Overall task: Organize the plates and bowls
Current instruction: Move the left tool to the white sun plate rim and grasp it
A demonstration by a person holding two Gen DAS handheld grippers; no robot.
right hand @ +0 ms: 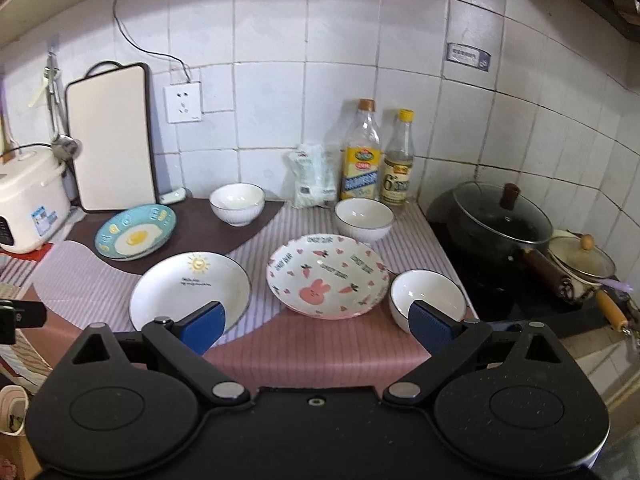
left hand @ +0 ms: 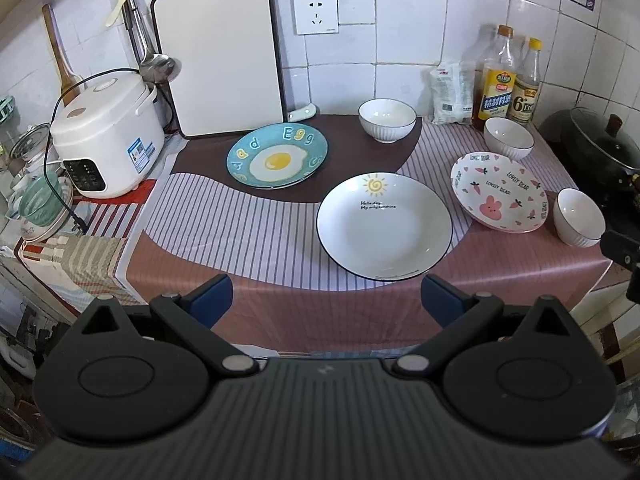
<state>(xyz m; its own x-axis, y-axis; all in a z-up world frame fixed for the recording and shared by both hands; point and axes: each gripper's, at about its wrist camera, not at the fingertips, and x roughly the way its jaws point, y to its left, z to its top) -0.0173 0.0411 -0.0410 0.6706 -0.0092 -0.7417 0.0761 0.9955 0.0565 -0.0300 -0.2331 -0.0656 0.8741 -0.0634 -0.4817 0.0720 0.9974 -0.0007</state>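
Note:
On the cloth-covered counter lie three plates: a blue egg plate (left hand: 277, 156) (right hand: 136, 232) at the back left, a white sun plate (left hand: 384, 226) (right hand: 190, 288) in the middle, and a pink bunny plate (left hand: 498, 191) (right hand: 326, 276) to the right. Three white bowls stand apart: one at the back (left hand: 387, 119) (right hand: 237, 203), one by the bottles (left hand: 508, 137) (right hand: 363, 218), one at the front right (left hand: 579, 217) (right hand: 424, 294). My left gripper (left hand: 326, 300) is open and empty, in front of the sun plate. My right gripper (right hand: 316, 326) is open and empty, in front of the bunny plate.
A rice cooker (left hand: 106, 132) stands at the left, a cutting board (left hand: 218, 52) leans on the wall. Two bottles (right hand: 360, 156) and a bag (right hand: 312, 176) stand at the back. A lidded black pan (right hand: 500, 216) and a small pot (right hand: 580, 258) sit on the stove at the right.

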